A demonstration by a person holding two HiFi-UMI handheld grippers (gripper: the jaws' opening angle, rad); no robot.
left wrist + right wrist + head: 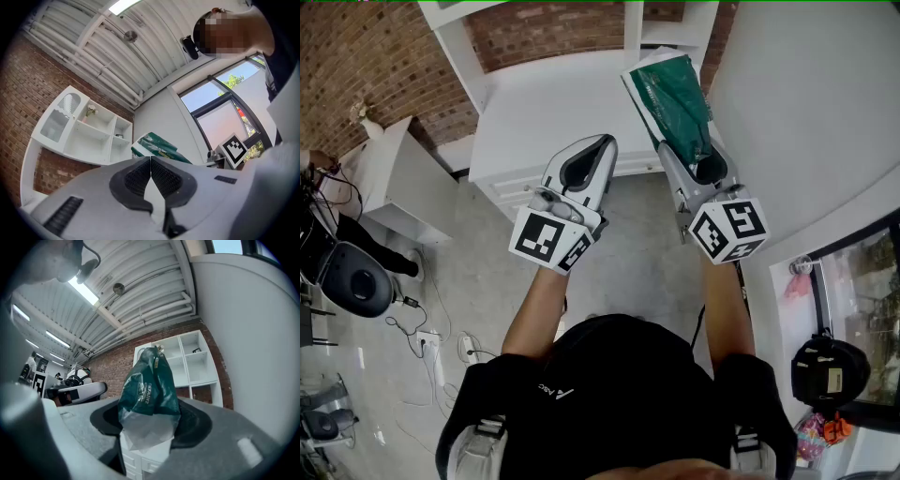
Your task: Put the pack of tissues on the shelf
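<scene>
A green and clear pack of tissues (673, 105) (150, 394) sticks up from my right gripper (701, 161), whose jaws are shut on its clear lower end (146, 430). The pack (157, 147) also shows past my left gripper. My left gripper (592, 157) (150, 161) is held beside the right one, shut with nothing between its pads. The white shelf unit (572, 103) (89, 129) (187, 364) stands ahead against the brick wall, its compartments open to me. The pack is held in the air short of the shelf.
A curved white wall (806, 122) rises close on the right. A white cabinet (403, 183) stands at the left, with a dark chair (352, 277) and cables on the grey floor (487, 291). A small vase (90, 112) sits in one upper shelf compartment.
</scene>
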